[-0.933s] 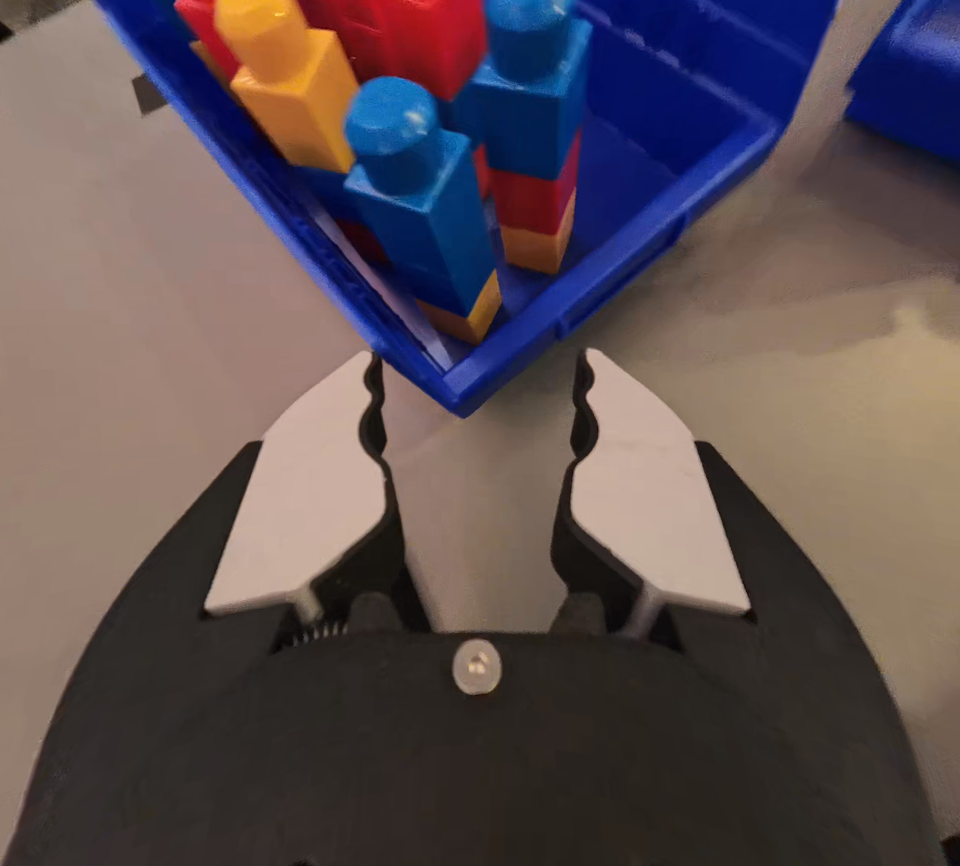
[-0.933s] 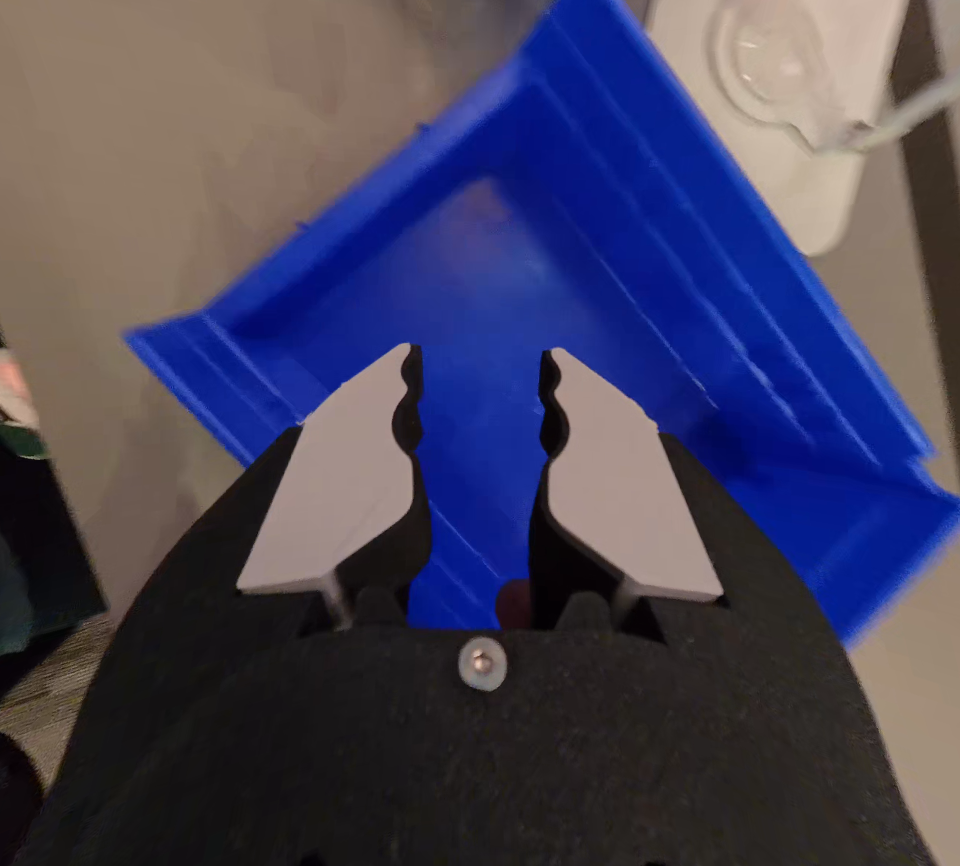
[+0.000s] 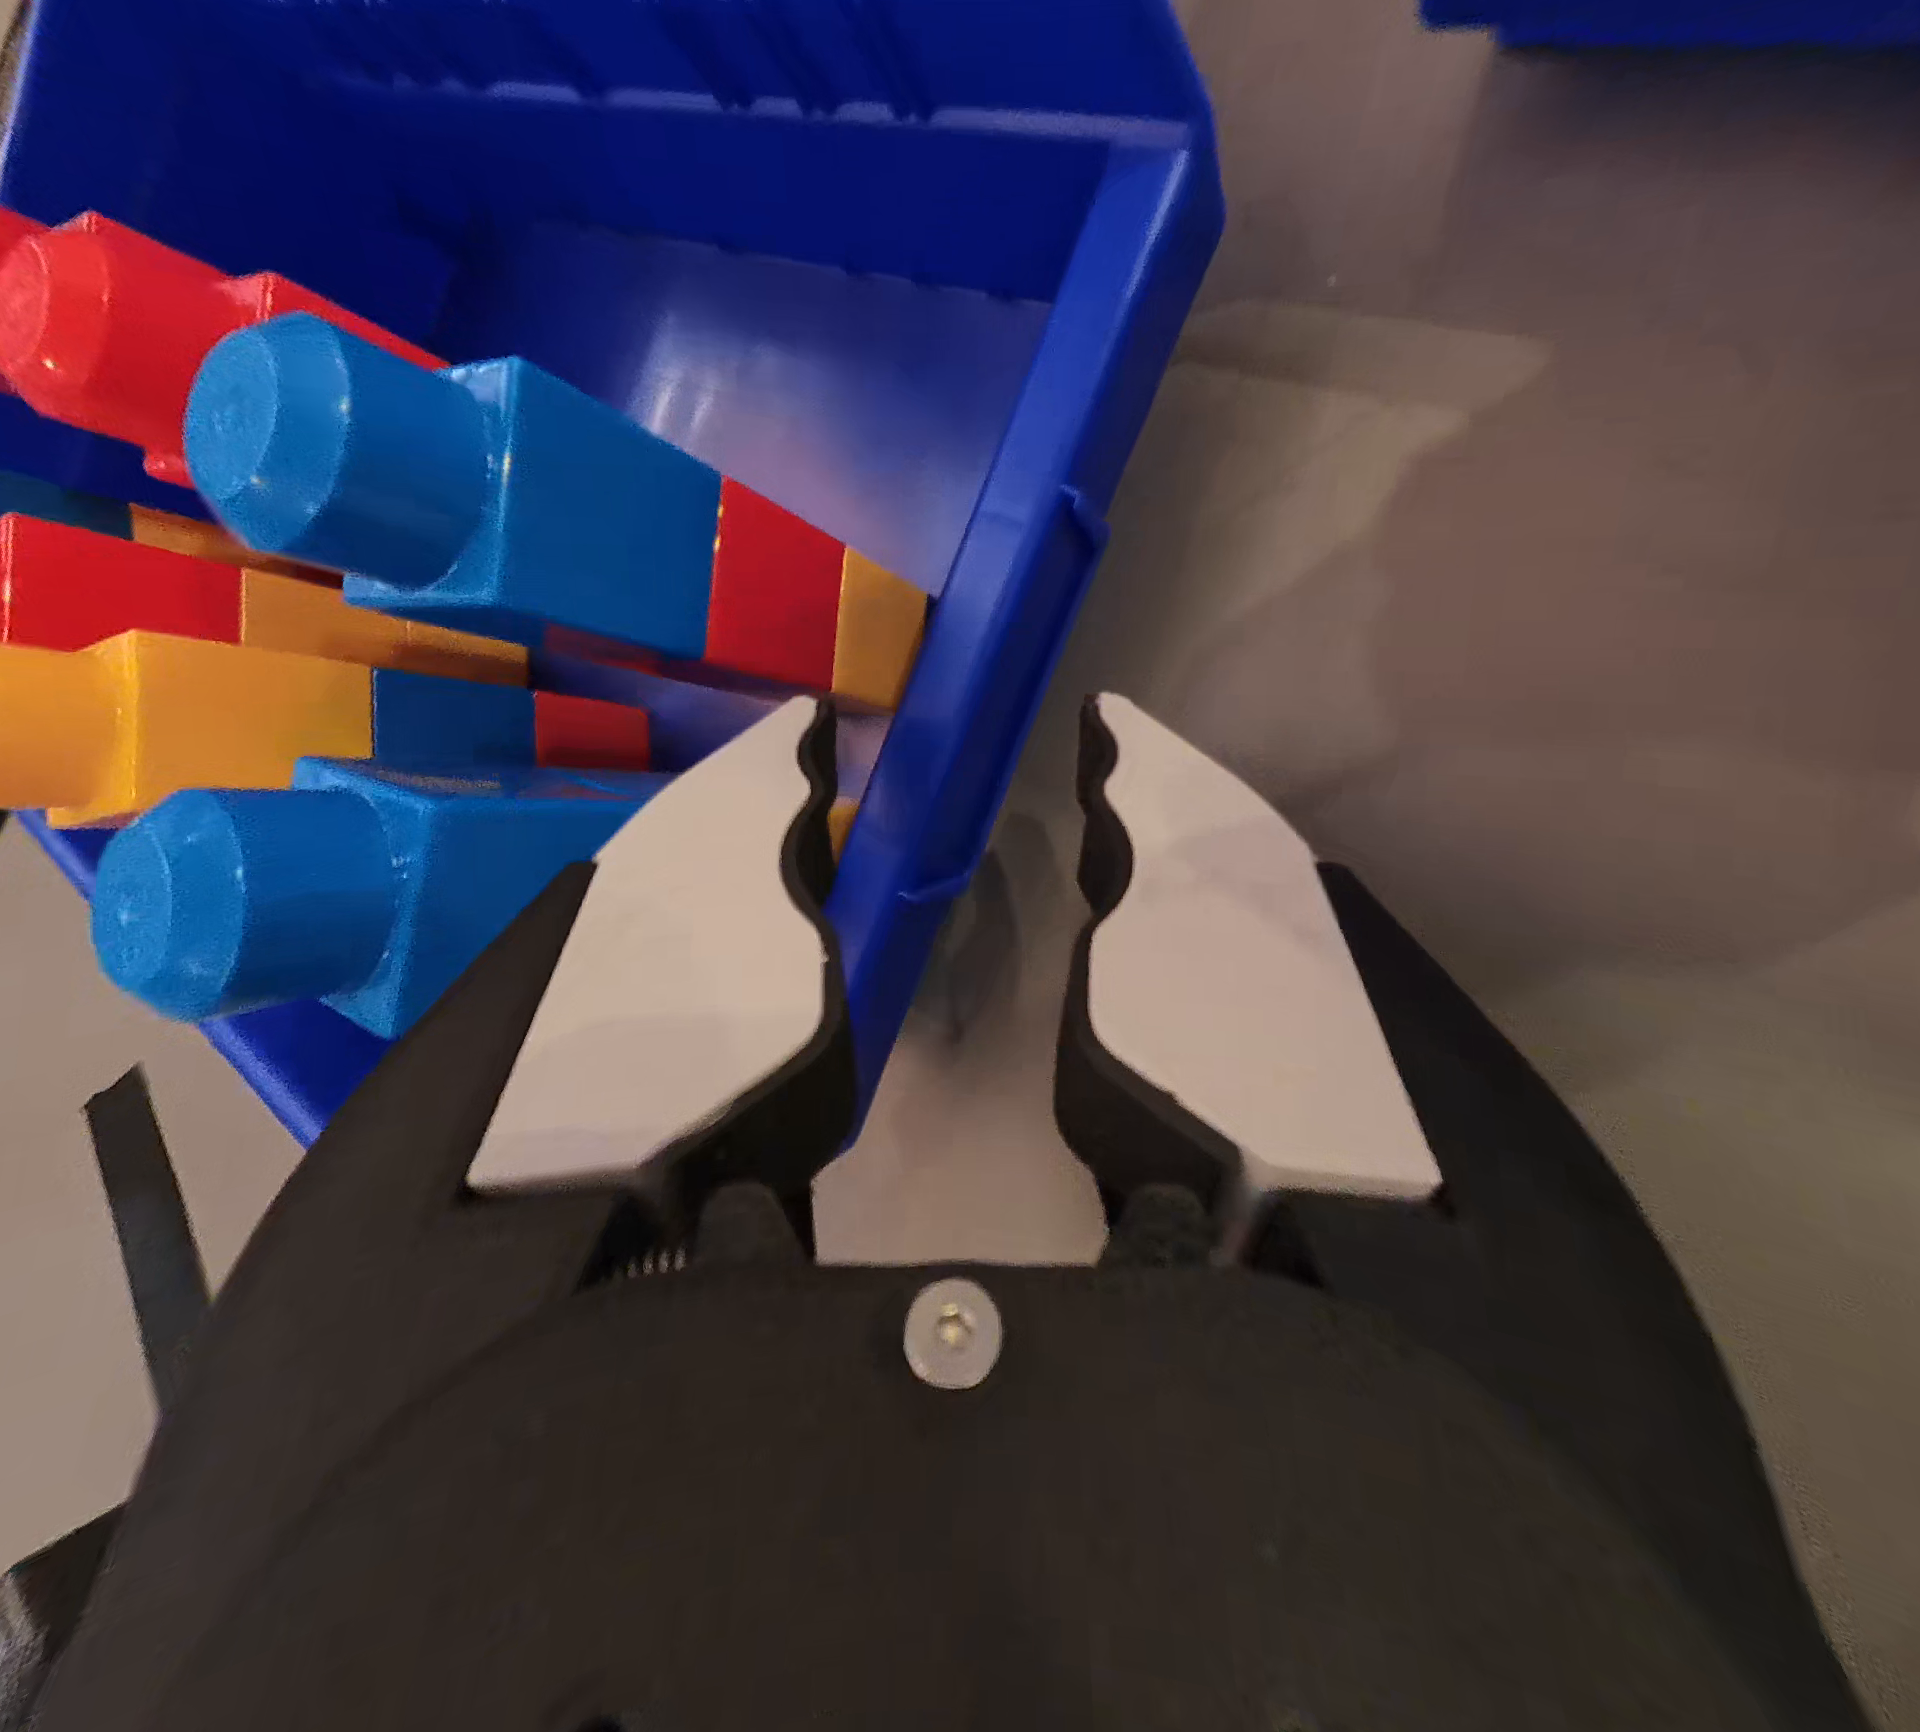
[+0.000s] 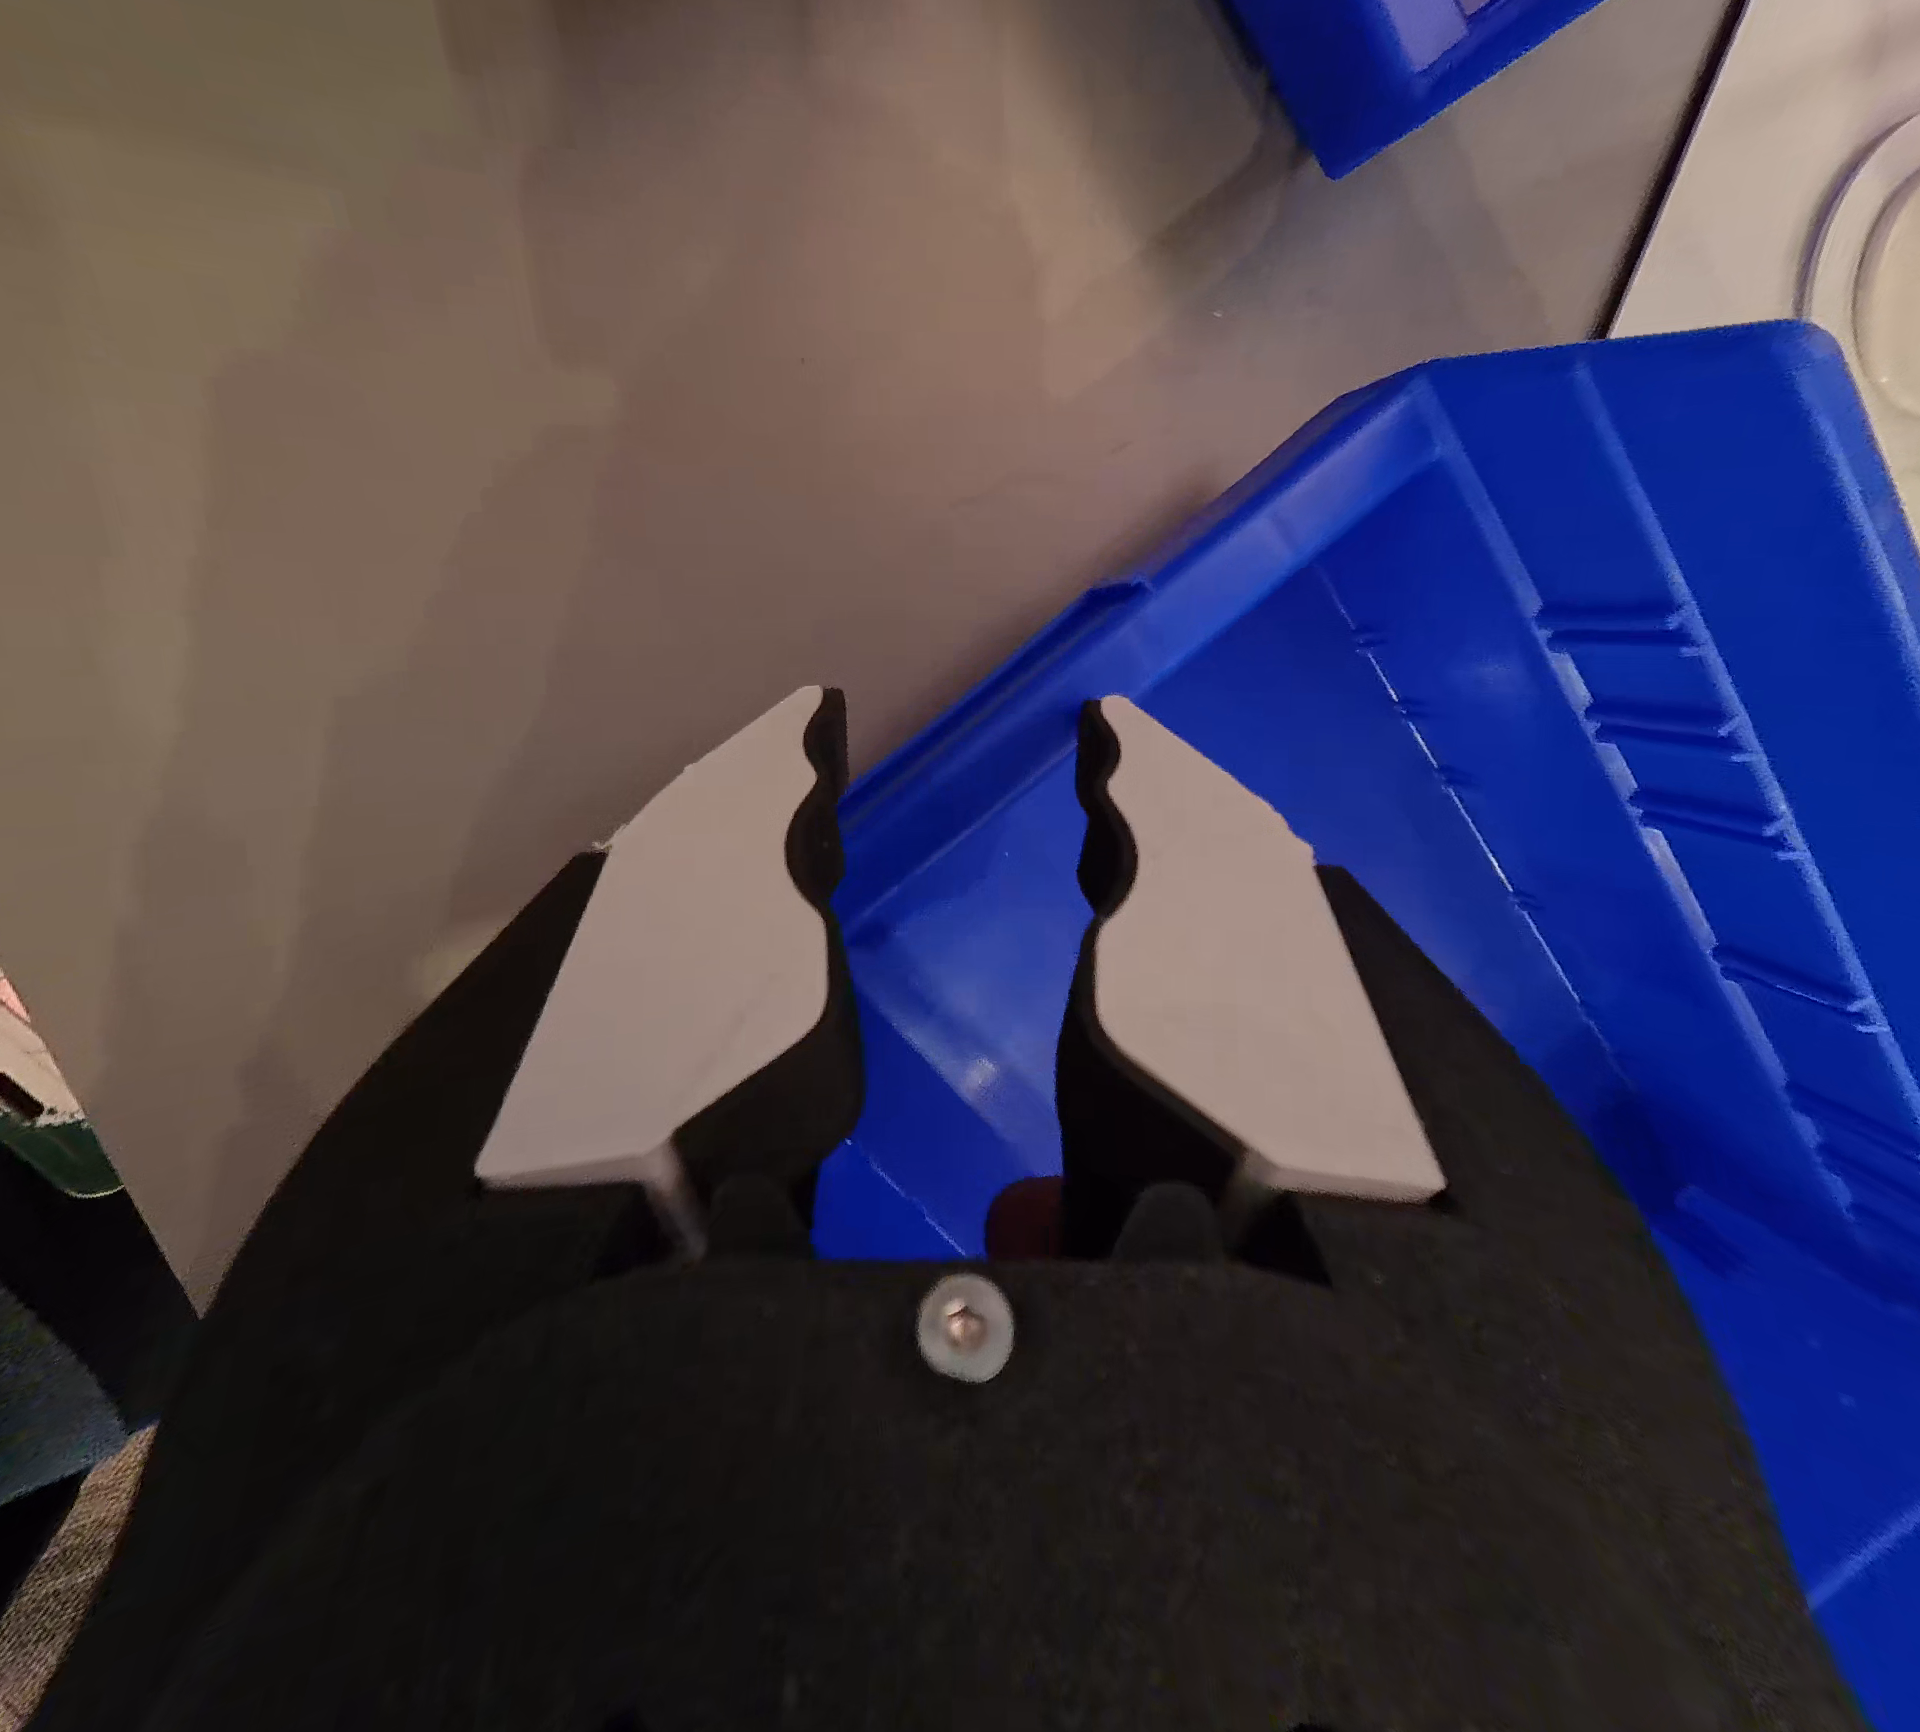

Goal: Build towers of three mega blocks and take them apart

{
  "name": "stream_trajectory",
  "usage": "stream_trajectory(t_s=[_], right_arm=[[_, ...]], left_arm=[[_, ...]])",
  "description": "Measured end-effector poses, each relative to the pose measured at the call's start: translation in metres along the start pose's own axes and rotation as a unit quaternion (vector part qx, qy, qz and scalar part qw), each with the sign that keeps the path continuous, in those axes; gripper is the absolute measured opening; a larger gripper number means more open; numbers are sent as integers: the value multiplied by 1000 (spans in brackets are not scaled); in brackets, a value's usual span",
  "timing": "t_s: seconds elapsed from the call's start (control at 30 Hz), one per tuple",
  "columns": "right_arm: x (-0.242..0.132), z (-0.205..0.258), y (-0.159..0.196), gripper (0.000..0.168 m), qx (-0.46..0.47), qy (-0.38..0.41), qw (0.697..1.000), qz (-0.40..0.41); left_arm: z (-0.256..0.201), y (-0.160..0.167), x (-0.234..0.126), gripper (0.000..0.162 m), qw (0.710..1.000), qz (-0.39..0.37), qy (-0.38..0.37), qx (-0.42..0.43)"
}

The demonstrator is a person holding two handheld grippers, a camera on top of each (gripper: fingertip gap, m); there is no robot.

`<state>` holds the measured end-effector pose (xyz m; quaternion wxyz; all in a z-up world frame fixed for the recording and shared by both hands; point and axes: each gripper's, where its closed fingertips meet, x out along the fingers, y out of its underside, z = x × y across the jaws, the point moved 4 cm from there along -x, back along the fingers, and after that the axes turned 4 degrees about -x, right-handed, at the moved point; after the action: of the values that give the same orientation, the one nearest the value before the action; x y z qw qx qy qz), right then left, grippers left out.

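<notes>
Both claws spread, each straddling a bin wall

Left claw (image 3: 951,716) at the tower-filled bin (image 3: 1039,643); right claw (image 4: 961,711) at another bin (image 4: 1299,560), nothing pinched.

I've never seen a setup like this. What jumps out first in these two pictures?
The bright red, blue and yellow plastic block towers crowd the left side of a blue plastic bin in the left wrist view. The left gripper is open, its grey fingers straddling that bin's near wall. In the right wrist view, the open right gripper hovers over the rim of a second blue bin on the grey table.
</notes>
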<state>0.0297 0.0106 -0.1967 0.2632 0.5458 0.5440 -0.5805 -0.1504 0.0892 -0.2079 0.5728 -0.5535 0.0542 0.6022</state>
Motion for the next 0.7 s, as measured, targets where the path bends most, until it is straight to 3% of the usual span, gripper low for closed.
stream_trajectory(t_s=[0.17,0.33,0.53,0.7], right_arm=[[1,-3,4,44,9,16,1000,9],[10,-1,12,43,10,-7,999,38],[10,-1,16,41,-2,-11,998,54],[3,-4,38,37,-26,-15,996,78]], left_arm=[[2,9,12,47,999,26,-21,18],[3,15,19,35,998,44,-27,31],[4,15,20,34,998,46,-23,44],[8,21,17,34,997,52,-17,53]])
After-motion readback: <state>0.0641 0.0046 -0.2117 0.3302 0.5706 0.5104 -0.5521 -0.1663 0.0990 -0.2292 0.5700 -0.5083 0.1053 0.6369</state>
